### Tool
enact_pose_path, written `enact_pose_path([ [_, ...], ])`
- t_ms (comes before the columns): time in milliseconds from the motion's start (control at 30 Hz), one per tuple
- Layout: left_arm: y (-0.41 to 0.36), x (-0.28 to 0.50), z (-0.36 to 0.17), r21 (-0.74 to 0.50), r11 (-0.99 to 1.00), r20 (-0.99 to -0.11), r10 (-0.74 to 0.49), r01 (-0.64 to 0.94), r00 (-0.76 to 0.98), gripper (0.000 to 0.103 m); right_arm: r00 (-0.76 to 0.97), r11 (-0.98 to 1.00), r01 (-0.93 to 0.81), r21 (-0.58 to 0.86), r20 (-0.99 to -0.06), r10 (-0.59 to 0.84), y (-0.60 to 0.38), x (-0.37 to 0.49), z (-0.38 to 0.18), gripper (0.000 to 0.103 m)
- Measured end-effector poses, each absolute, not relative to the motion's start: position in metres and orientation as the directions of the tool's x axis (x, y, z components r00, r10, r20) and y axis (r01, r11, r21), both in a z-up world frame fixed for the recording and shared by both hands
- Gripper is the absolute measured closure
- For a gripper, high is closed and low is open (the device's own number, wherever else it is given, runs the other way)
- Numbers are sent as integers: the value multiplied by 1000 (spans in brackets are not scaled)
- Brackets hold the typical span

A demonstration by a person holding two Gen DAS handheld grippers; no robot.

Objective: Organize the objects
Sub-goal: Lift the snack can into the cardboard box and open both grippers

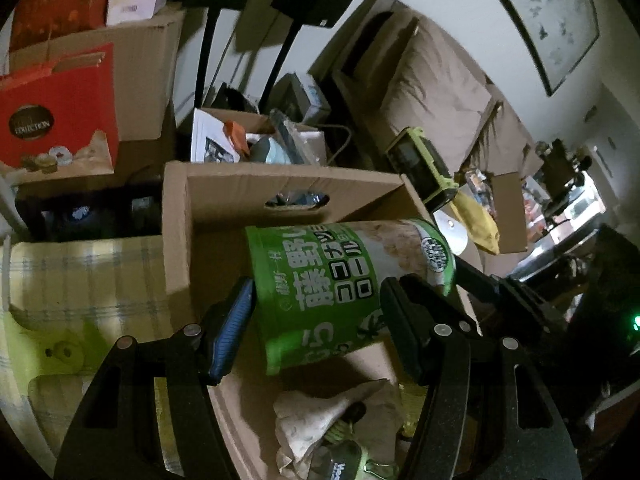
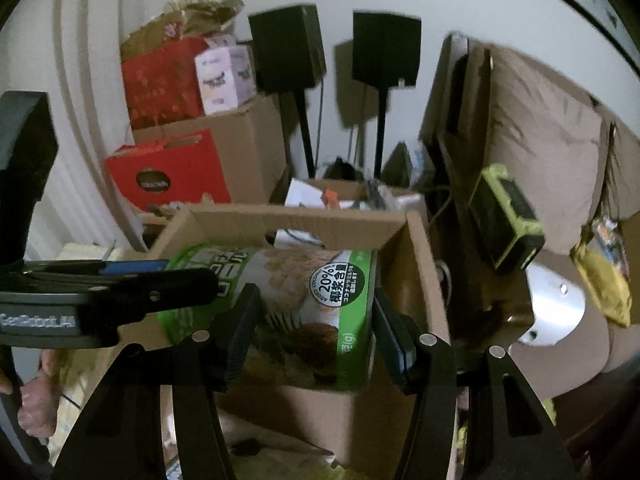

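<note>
A green and white snack canister (image 1: 340, 284) with Japanese print lies on its side in the air over an open cardboard box (image 1: 280, 192). My left gripper (image 1: 316, 320) is shut on its lower end. In the right wrist view the same canister (image 2: 304, 312) sits between my right gripper's (image 2: 312, 340) fingers, which close on its other end, above the box (image 2: 296, 224). The left gripper (image 2: 120, 292) comes in from the left there. Crumpled paper (image 1: 320, 420) and a small green-edged item lie in the box.
Stacked cardboard and red boxes (image 1: 60, 120) stand at the back left. Two black speakers on stands (image 2: 288, 48) stand by the wall. A brown sofa (image 1: 440, 80) with a green-edged device (image 1: 420, 164) and a yellow bag is at the right. Another cluttered box (image 1: 256, 140) sits behind.
</note>
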State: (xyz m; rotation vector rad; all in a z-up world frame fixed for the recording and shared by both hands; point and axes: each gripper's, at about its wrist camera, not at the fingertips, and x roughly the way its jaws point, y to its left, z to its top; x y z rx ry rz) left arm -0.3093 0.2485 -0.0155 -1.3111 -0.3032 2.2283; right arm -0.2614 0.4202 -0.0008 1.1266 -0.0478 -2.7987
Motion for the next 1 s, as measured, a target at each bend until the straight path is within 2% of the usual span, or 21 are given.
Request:
enact_pose_path([
  [133, 251, -308, -18, -452, -824, -735, 561, -342, -380, 43, -699, -988, 73, 139, -699, -150, 433, -269, -5, 43],
  [233, 250, -312, -18, -480, -814, -734, 577, -327, -357, 42, -711, -994, 49, 97, -696, -103, 434, -272, -4, 40],
  [300, 245, -314, -15, -496, -809, -725, 585, -314, -364, 38, -724, -994, 45, 101, -682, -102, 434, -270, 1, 39],
  [467, 229, -313, -3, -513, -799, -711, 601, -315, -366, 36, -766, -996, 57, 76, -636, -92, 428, -257, 23, 36],
  [500, 225, -311, -1, -511, -799, -710, 600, -318, -368, 32, -772, -996, 58, 67, -629, -87, 425, -253, 28, 35],
  [600, 212, -303, 8, -488, -810, -714, 585, -327, -384, 23, -777, -997, 62, 35, -626, -70, 415, -242, 38, 32],
  [767, 180, -282, 19, -458, -827, -736, 558, -326, -383, 22, -748, -998, 65, -14, -663, -39, 398, -224, 40, 32],
  [1000, 122, -246, 26, -342, -886, -770, 455, -313, -447, 18, -733, -993, 107, 43, -671, -108, 375, -192, 49, 32],
])
